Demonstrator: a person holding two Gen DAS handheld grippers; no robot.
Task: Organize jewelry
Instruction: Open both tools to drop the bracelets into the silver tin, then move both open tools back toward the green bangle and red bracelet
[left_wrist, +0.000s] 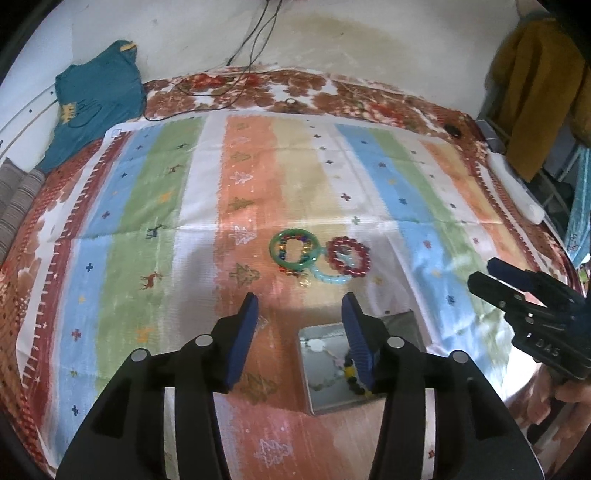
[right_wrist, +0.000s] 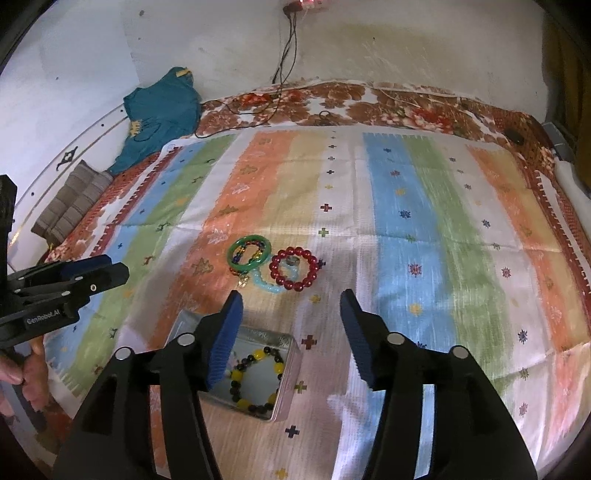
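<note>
Both my tongs, left (left_wrist: 299, 302) and right (right_wrist: 291, 301), are half open and empty. Next I should approach the red bracelet (right_wrist: 294, 268) at 12 o'clock slowly, then drop it in the tin (right_wrist: 286, 373).

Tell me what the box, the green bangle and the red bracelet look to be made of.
Box: likely thin metal, its silvery walls gleaming. Green bangle: one smooth glossy ring, maybe jade, glass or plastic. Red bracelet: round dark-red beads with bright highlights, probably glass or polished plastic.
</note>
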